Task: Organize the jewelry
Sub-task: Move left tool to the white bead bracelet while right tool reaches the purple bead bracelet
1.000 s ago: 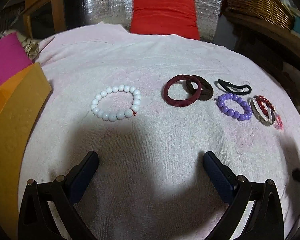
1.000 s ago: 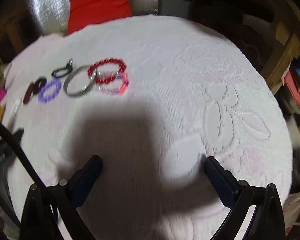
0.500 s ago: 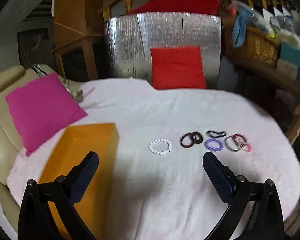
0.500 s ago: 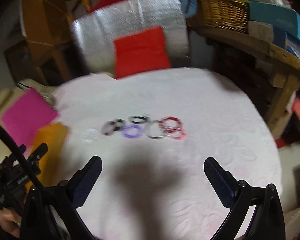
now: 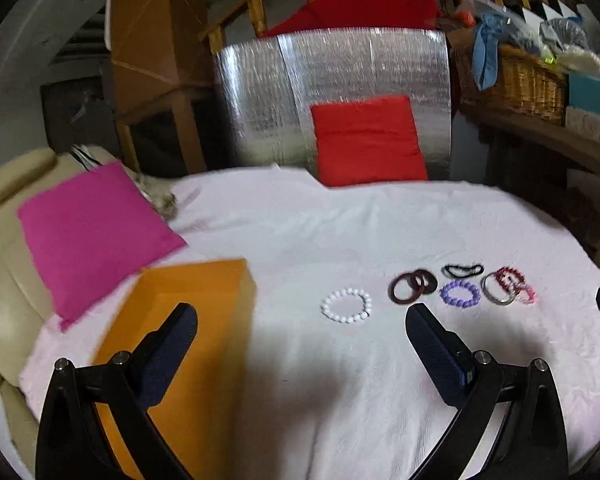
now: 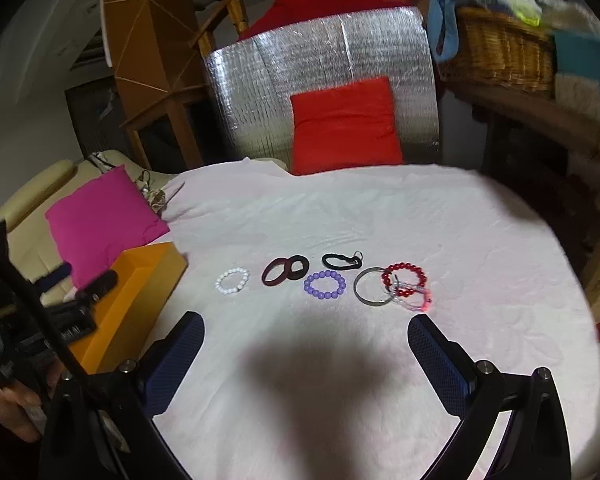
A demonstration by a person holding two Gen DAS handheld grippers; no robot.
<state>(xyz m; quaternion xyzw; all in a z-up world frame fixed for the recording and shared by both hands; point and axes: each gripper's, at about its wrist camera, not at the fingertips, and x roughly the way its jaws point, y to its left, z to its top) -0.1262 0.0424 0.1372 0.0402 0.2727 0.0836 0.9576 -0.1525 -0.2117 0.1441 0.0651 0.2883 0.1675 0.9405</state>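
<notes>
A row of jewelry lies on the pink towel-covered table (image 6: 380, 208): a white bead bracelet (image 6: 232, 281), two dark maroon bands (image 6: 285, 270), a black hair tie (image 6: 341, 261), a purple bead bracelet (image 6: 325, 285), a silver bangle (image 6: 374, 291), a red bead bracelet (image 6: 404, 275) and a pink one (image 6: 418, 300). The white bracelet (image 5: 346, 305) and purple bracelet (image 5: 460, 293) also show in the left wrist view. An open orange box (image 5: 188, 344) stands at the left. My left gripper (image 5: 302, 316) and right gripper (image 6: 306, 322) are open, empty, raised well short of the row.
A pink cushion (image 5: 88, 232) lies left of the box on a cream sofa. A red cushion (image 6: 344, 124) leans on a silver foil panel behind the table. A wicker basket (image 6: 496, 52) sits on a wooden shelf at the right.
Both grippers have pulled back and up from the table. The jewelry now looks smaller and farther off, and the box and room came into view. Both stayed open.
</notes>
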